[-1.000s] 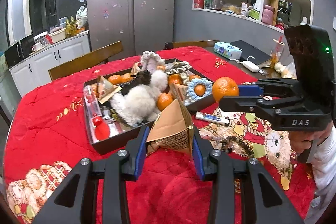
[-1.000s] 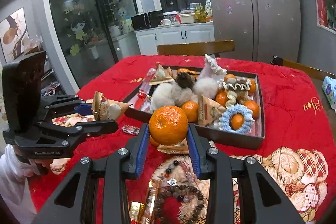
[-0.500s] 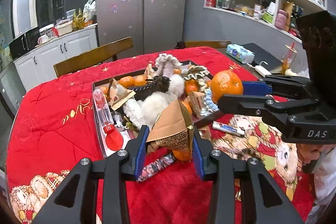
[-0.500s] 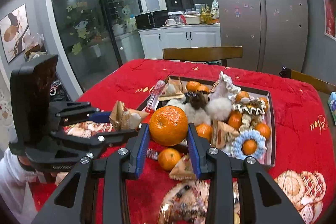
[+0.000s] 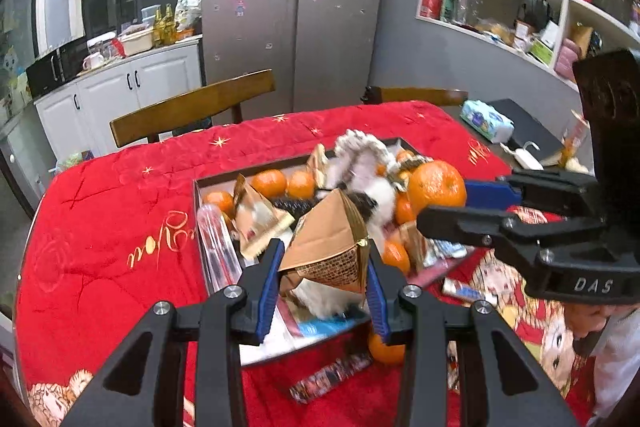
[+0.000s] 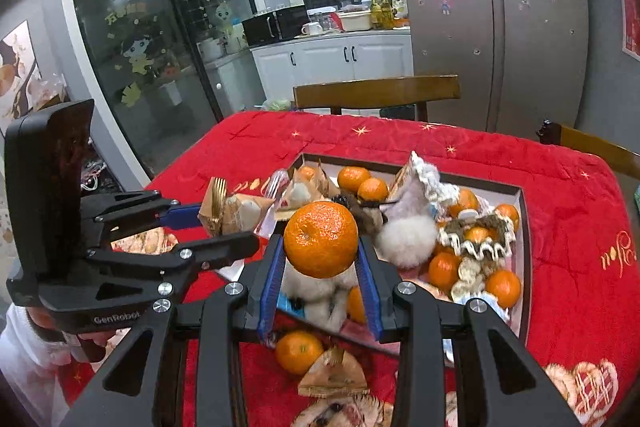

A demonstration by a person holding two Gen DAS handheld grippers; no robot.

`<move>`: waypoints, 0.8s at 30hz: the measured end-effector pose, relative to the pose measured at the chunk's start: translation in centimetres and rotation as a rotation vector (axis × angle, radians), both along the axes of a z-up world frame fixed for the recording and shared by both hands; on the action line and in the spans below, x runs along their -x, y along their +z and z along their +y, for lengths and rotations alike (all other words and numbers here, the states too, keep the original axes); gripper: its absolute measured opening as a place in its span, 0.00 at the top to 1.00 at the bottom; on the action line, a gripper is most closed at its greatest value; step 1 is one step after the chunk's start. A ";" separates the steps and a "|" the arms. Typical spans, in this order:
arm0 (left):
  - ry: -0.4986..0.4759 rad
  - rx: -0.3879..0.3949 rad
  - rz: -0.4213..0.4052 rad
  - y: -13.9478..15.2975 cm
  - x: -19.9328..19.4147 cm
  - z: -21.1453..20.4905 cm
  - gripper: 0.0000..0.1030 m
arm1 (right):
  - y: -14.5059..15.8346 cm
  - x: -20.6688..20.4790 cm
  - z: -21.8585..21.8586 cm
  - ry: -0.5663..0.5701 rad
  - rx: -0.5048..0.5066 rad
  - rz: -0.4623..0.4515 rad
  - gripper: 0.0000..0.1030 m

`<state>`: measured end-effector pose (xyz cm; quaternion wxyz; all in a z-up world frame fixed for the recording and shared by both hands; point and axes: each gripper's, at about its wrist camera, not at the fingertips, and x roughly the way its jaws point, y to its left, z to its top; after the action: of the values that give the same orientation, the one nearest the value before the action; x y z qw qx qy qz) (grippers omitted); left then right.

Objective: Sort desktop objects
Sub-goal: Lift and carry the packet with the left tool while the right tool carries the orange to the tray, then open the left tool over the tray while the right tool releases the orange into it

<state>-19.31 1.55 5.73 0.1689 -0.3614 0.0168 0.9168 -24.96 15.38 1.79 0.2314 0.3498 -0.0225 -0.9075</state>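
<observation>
Currently we hold two items above the tray [image 6: 524,227]. Our left gripper [image 5: 322,281] is clamped on a brown pyramid snack packet [image 5: 326,247]; our right gripper [image 6: 320,267] is clamped on a large orange [image 6: 321,239]. Both hang over the near end of the tray, which sits on the red tablecloth [image 5: 112,227] and is already crowded with small oranges [image 6: 362,183], other packets, fluffy white pompoms [image 6: 408,237] and crocheted pieces.

Risks, as we judge them:
- The orange is round and gripped only at its sides. Released onto the fluffy heap, it could roll off over the near wall onto the cloth, where a loose orange [image 6: 298,351] and a second packet [image 6: 334,379] already lie.
- The packet is soft; squeezed harder it may crumple, and a tilted release could leave it propped on the tray wall.
- The two grippers are close together, left beside right; lowering both at once risks their fingers knocking.
- A wrapped bar [image 5: 330,379] lies just outside the tray; a low sweep could push it further.

We cannot tell which free spot suits either item.
</observation>
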 end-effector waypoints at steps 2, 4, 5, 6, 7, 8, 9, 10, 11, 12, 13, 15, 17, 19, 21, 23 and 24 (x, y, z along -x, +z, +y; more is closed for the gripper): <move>0.003 -0.001 -0.012 0.0 1.1 -0.1 0.62 | 0.0 0.9 -0.2 0.000 -0.003 -0.001 0.67; 0.009 0.003 -0.018 -0.1 2.4 -0.1 0.62 | -0.2 2.0 -0.3 -0.001 0.002 -0.008 0.67; 0.013 0.000 -0.020 -0.1 2.9 0.0 0.62 | -0.3 2.6 -0.4 0.001 0.006 -0.012 0.67; 0.014 -0.004 -0.028 -0.3 3.7 0.0 0.62 | -0.4 3.1 -0.4 0.001 0.008 -0.015 0.67; 0.016 -0.012 -0.035 -0.4 4.3 -0.1 0.62 | -0.7 3.7 -0.5 0.000 0.007 -0.022 0.67; 0.018 -0.018 -0.044 -0.6 5.0 -0.2 0.62 | -0.9 4.2 -0.5 0.000 0.006 -0.026 0.67; 0.019 -0.019 -0.054 -0.9 5.9 -0.3 0.62 | -1.2 4.9 -0.6 -0.001 0.003 -0.033 0.67; 0.021 -0.021 -0.059 -1.1 6.6 -0.3 0.62 | -1.4 5.4 -0.6 -0.003 0.001 -0.036 0.67; 0.020 -0.021 -0.067 -1.4 7.4 -0.2 0.62 | -1.7 6.0 -0.6 -0.005 -0.002 -0.041 0.67; 0.015 -0.019 -0.078 -1.7 8.0 -0.1 0.62 | -2.0 6.6 -0.6 -0.005 -0.003 -0.046 0.67; 0.016 -0.026 -0.082 -1.9 8.7 -0.2 0.62 | -2.3 7.1 -0.6 -0.004 -0.005 -0.050 0.67; 0.020 -0.028 -0.088 -2.4 10.1 -0.2 0.62 | -2.8 8.2 -0.7 -0.011 -0.022 -0.051 0.67; 0.027 -0.032 -0.095 -2.9 11.3 -0.3 0.62 | -3.4 9.5 -0.6 -0.019 -0.035 -0.057 0.67; 0.026 -0.033 -0.114 -3.5 12.6 -0.3 0.62 | -4.0 10.6 -0.4 -0.025 -0.030 -0.072 0.67; 0.025 -0.040 -0.125 -4.0 13.8 -0.3 0.62 | -4.3 11.5 -0.4 -0.026 -0.040 -0.082 0.67; 0.022 -0.029 -0.146 -4.5 14.8 -0.1 0.62 | -4.4 12.1 -0.6 -0.027 -0.065 -0.071 0.67; 0.023 -0.019 -0.161 -4.9 15.3 0.0 0.62 | -4.4 12.4 -0.8 -0.031 -0.083 -0.070 0.67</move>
<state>-34.59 1.56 0.85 0.1626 -0.4325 -0.0094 0.8868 -37.36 14.55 -2.57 0.2017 0.3901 0.0018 -0.8984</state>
